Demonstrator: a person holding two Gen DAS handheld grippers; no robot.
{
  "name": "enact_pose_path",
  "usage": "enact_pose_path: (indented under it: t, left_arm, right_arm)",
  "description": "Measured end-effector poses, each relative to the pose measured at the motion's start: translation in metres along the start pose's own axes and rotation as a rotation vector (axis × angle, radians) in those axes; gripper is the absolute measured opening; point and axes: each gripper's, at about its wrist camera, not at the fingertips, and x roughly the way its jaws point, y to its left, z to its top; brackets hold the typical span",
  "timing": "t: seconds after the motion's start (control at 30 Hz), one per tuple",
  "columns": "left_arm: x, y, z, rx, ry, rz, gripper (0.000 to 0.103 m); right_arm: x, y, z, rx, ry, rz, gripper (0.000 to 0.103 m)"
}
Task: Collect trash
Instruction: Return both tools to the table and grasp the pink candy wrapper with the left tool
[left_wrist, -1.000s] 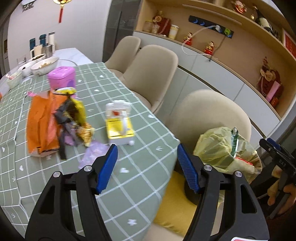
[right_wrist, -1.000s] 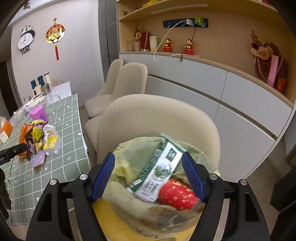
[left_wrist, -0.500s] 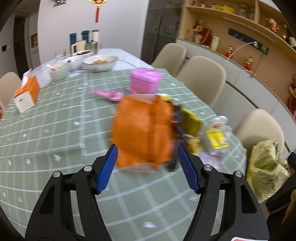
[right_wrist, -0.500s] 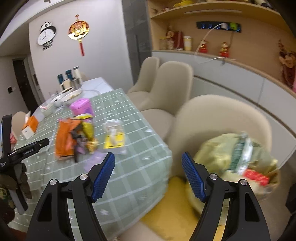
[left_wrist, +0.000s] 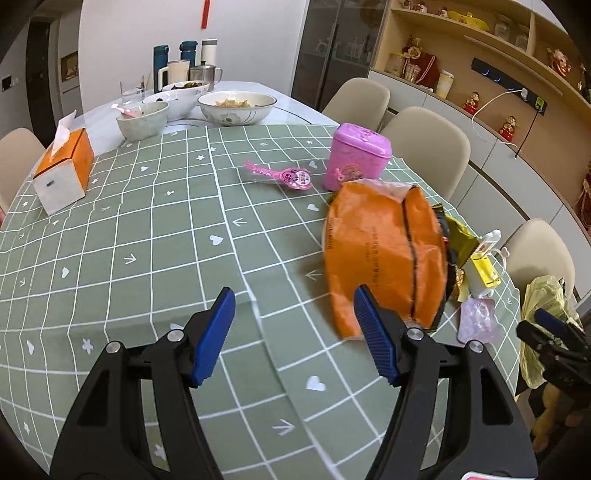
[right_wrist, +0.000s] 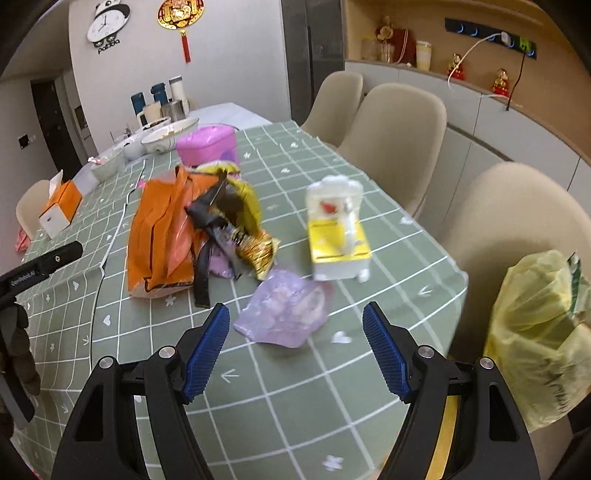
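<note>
Both grippers poised over a littered dining table, jaws wide and holding nothing.

Nearest in the right wrist view, under the right gripper (right_wrist: 295, 350): a lilac wrapper (right_wrist: 284, 314) on the green checked tablecloth (right_wrist: 295, 398), then a yellow-and-white carton (right_wrist: 338, 236) and an orange bag (right_wrist: 162, 236) tangled with gold and black wrappers (right_wrist: 236, 225). Off the table edge, on a chair: a yellow trash bag (right_wrist: 535, 332), bulging (contents mostly hidden). Left gripper (left_wrist: 295, 339) angled down at bare cloth, the orange bag (left_wrist: 384, 254) just past its right pad. Further back: pink tin (left_wrist: 356, 157), tissue box (left_wrist: 64, 170), bowls of food (left_wrist: 236, 107). Seen from the right only: a panda clock (right_wrist: 107, 24).
</note>
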Motion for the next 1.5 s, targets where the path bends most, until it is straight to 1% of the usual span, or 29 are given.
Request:
enact_pose_path:
  t: [0.2,0.37,0.4,0.43,0.5,0.53,0.63,0.7,0.77,0.83,0.87,0.9,0.97,1.0,1.07,1.1,1.13,1.23,1.27,1.3,1.33,1.47,1.5]
  left_arm:
    - [0.015,0.008,0.007,0.043,0.010,-0.004,0.063]
    - [0.028,0.006,0.012,0.089,0.019,-0.027,0.063]
    - [0.030,0.007,0.014,0.096,0.019,-0.043,0.063]
    - [0.034,0.008,0.019,0.106,0.015,-0.084,0.063]
    - [0.041,0.010,0.032,0.141,0.007,-0.182,0.063]
    - [0.046,0.012,0.044,0.176,-0.010,-0.237,0.063]
    - [0.062,0.015,0.076,0.287,-0.053,-0.307,0.063]
    - [0.086,0.016,0.102,0.350,-0.046,-0.309,0.063]
    - [0.112,0.022,0.123,0.352,-0.015,-0.305,0.063]
    - [0.143,0.029,0.144,0.323,0.011,-0.272,0.063]
    - [0.155,0.031,0.151,0.310,0.027,-0.274,0.063]
    - [0.169,0.032,0.159,0.292,0.056,-0.295,0.063]
    - [0.190,0.034,0.164,0.275,0.135,-0.328,0.063]
    - [0.199,0.033,0.162,0.277,0.188,-0.341,0.063]
    - [0.206,0.032,0.155,0.303,0.257,-0.353,0.063]
    - [0.205,0.031,0.149,0.320,0.278,-0.360,0.063]
    - [0.200,0.029,0.140,0.342,0.302,-0.383,0.063]
    - [0.178,0.025,0.117,0.412,0.340,-0.444,0.063]
    - [0.172,0.024,0.113,0.431,0.336,-0.449,0.063]
    - [0.166,0.023,0.110,0.448,0.319,-0.437,0.063]
    - [0.163,0.023,0.110,0.455,0.293,-0.404,0.063]
    - [0.170,0.026,0.122,0.373,0.232,-0.294,0.063]
    - [0.174,0.024,0.125,0.361,0.223,-0.250,0.063]
  right_arm:
    - [0.019,0.001,-0.008,0.043,0.027,-0.017,0.071]
    - [0.037,-0.006,-0.010,0.091,0.035,0.000,0.071]
    - [0.040,-0.006,-0.010,0.096,0.037,0.005,0.071]
    - [0.043,-0.008,-0.010,0.099,0.040,0.008,0.071]
    - [0.048,-0.008,-0.009,0.102,0.042,0.016,0.071]
    - [0.049,-0.008,-0.008,0.100,0.039,0.019,0.071]
    - [0.049,-0.006,-0.007,0.089,0.032,0.025,0.071]
    - [0.050,-0.005,-0.009,0.080,0.036,0.030,0.071]
    - [0.050,-0.002,-0.010,0.069,0.044,0.036,0.071]
    - [0.051,0.000,-0.014,0.050,0.056,0.030,0.071]
    - [0.051,0.000,-0.016,0.047,0.063,0.030,0.071]
    - [0.052,0.000,-0.018,0.048,0.070,0.033,0.071]
    - [0.055,-0.002,-0.021,0.061,0.101,0.060,0.071]
    - [0.056,-0.003,-0.023,0.066,0.109,0.072,0.071]
    - [0.055,-0.004,-0.024,0.073,0.113,0.084,0.071]
    - [0.054,-0.005,-0.025,0.077,0.114,0.089,0.071]
    - [0.053,-0.005,-0.026,0.079,0.113,0.095,0.071]
    - [0.052,-0.006,-0.027,0.075,0.108,0.099,0.071]
    - [0.052,-0.005,-0.027,0.069,0.106,0.094,0.071]
    - [0.053,-0.005,-0.028,0.062,0.105,0.089,0.071]
    - [0.053,-0.005,-0.029,0.056,0.103,0.083,0.071]
    - [0.055,0.001,-0.029,0.033,0.105,0.056,0.071]
    - [0.055,0.003,-0.028,0.021,0.111,0.047,0.071]
